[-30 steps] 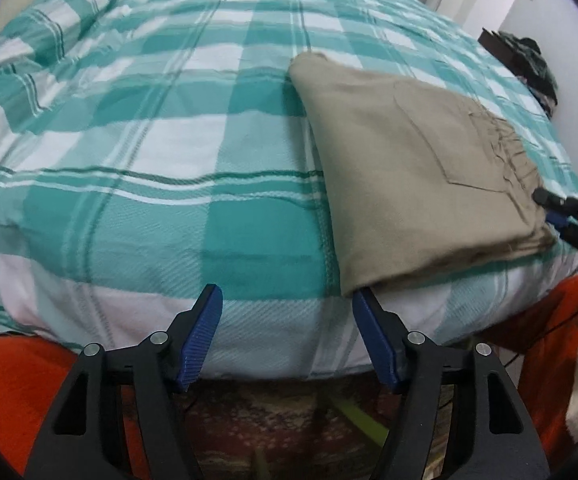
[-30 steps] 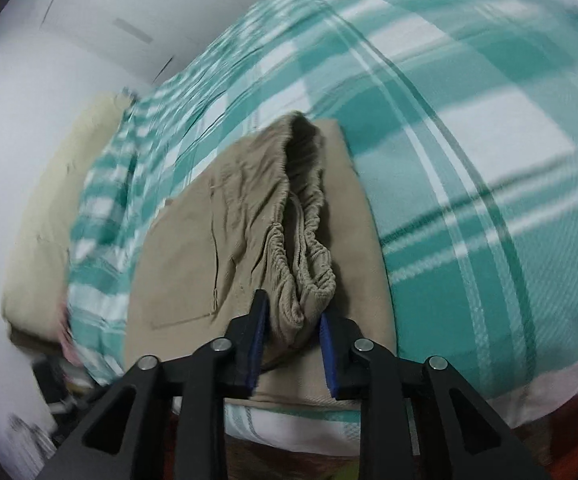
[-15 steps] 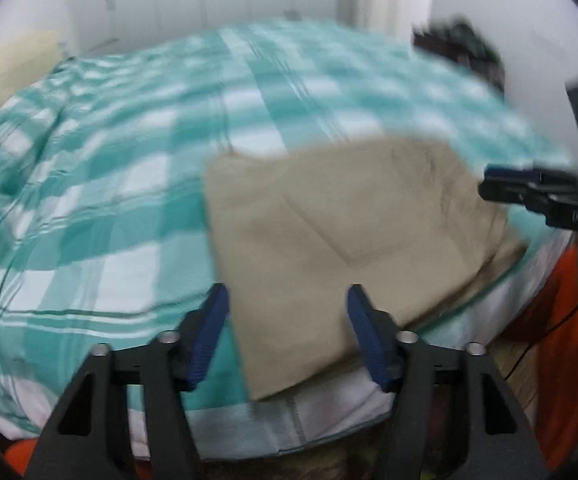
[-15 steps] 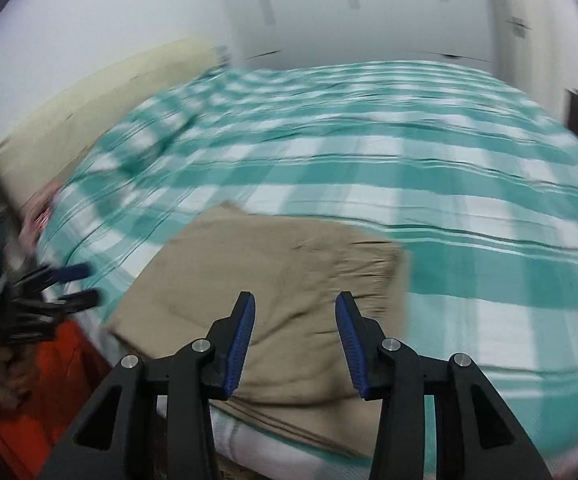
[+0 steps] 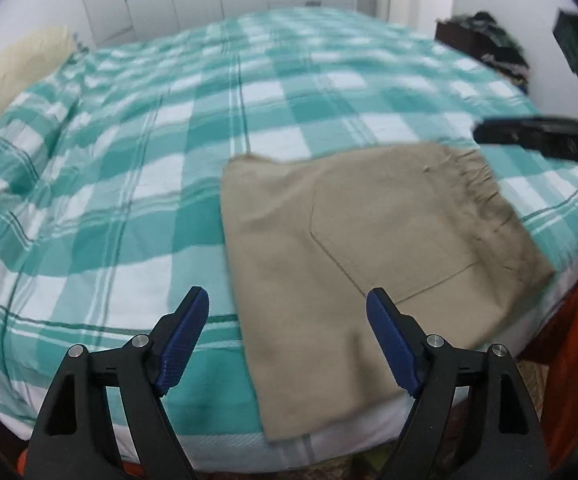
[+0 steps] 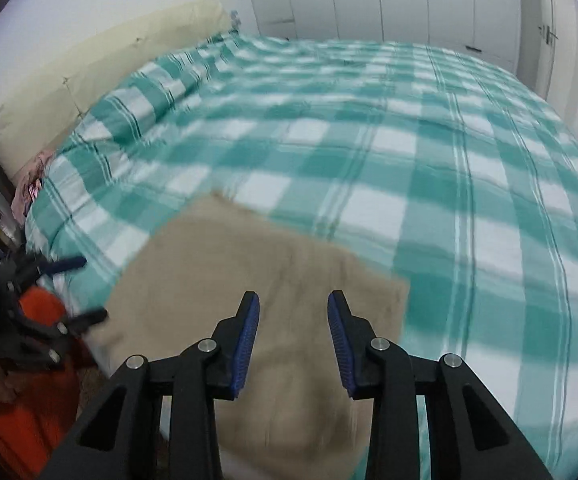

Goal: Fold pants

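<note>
Now the big bed [image 5: 137, 184] with its green and white checked cover fills both views, and the tan pants [image 5: 369, 248] lie on it, folded into a flat pile near the front edge. They look done, or nearly so — one more fold could still be wanted, but I cannot tell.

To do this step well, I think both tools should lift clear without dragging the cloth, so the pile stays neat. If another fold is needed, grab two corners of one short edge and lay it straight over the other.

The left gripper [image 5: 287, 328] has just been opening; its jaws stand wide, above the near corner of the pants, with nothing pinched. The right gripper [image 6: 291, 320] has just been closing a little; its jaws stand partly apart over the pants and hold nothing.

The left view shows the back pocket [image 5: 389, 236] and the crinkly waistband [image 5: 477, 176], sharp enough to check. The right view is too blurry for that — but it shows the long cream pillow [image 6: 101, 72] at the head of the bed in full, and the left gripper off to the side by an orange sleeve [image 6: 29, 396].
</note>
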`<state>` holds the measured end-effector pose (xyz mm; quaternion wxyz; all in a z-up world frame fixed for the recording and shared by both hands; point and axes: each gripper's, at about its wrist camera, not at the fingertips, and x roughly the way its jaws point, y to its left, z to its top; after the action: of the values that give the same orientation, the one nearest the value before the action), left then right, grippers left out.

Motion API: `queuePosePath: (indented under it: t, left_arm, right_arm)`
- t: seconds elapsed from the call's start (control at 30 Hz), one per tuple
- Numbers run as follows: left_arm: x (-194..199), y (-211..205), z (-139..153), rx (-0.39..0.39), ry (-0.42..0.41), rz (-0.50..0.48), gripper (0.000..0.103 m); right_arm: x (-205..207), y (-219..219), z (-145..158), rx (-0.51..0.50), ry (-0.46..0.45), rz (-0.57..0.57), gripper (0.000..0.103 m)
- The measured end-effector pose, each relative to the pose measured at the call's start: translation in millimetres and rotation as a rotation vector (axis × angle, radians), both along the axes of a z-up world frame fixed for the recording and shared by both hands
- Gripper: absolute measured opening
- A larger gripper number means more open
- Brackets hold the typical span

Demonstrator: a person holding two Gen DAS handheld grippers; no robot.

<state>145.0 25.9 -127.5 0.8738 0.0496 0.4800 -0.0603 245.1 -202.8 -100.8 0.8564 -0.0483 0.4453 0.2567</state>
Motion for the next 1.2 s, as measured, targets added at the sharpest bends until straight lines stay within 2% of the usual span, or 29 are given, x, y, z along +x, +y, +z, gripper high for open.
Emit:
queuePosePath:
  t: [0.1, 0.2, 0.3, 0.33, 0.4, 0.5, 0.57, 0.63, 0.73, 0.8, 0.87, 0.93, 1.0, 1.07, 1.2]
  left_arm:
    - [-2, -11, -20, 0.071, 0.052, -0.003, 0.082]
    - [-9, -15, -23, 0.093, 0.055, 0.016, 0.082]
    - [-10, -16, -20, 0.1, 0.051, 0.027, 0.082]
    - [-10, -17, -20, 0.102, 0.051, 0.028, 0.082]
    - [-9, -16, -21, 0.099, 0.052, 0.038, 0.082]
    - [-9, -17, -22, 0.096, 0.053, 0.048, 0.082]
    - [-10, -17, -23, 0.096, 0.052, 0.046, 0.082]
    - [-10, -18, -25, 0.085, 0.065, 0.04, 0.083]
    - [-13, -16, -25, 0.077, 0.063, 0.042, 0.083]
    - [-15, -11, -21, 0.04, 0.064, 0.047, 0.083]
    - [-19, 1, -14, -0.033, 0.068, 0.054, 0.083]
    - [-21, 19, -6, -0.112, 0.063, 0.088, 0.083]
    - [-16, 41, -3, -0.188, 0.071, 0.142, 0.083]
    - [-4, 57, -9, -0.251, 0.1, 0.182, 0.083]
    - [20, 59, -33, -0.347, 0.214, 0.151, 0.083]
  right_arm:
    - [29, 11, -26, -0.028, 0.025, -0.003, 0.036]
    - [40, 11, -81, -0.083, 0.155, -0.004, 0.035]
    - [30, 4, -74, -0.081, 0.109, -0.011, 0.033]
    - [24, 1, -63, -0.084, 0.087, -0.028, 0.033]
    - [3, -4, -38, -0.026, 0.05, -0.012, 0.033]
    - [-27, -6, -20, -0.004, 0.017, 0.013, 0.034]
    - [-47, -8, -29, -0.019, 0.036, 0.021, 0.034]
    - [-58, -9, -53, -0.07, 0.087, 0.029, 0.035]
    - [-73, -19, -71, -0.038, 0.042, -0.025, 0.035]
    - [-72, -19, -68, -0.02, 0.055, -0.059, 0.038]
    - [-69, -21, -64, 0.014, 0.074, -0.057, 0.043]
    - [-71, -29, -56, 0.06, 0.074, -0.064, 0.045]
    - [-75, -49, -42, 0.145, 0.055, -0.12, 0.059]
    - [-73, -67, -37, 0.209, 0.054, -0.178, 0.068]
    - [-48, -91, -62, 0.26, 0.217, -0.234, 0.068]
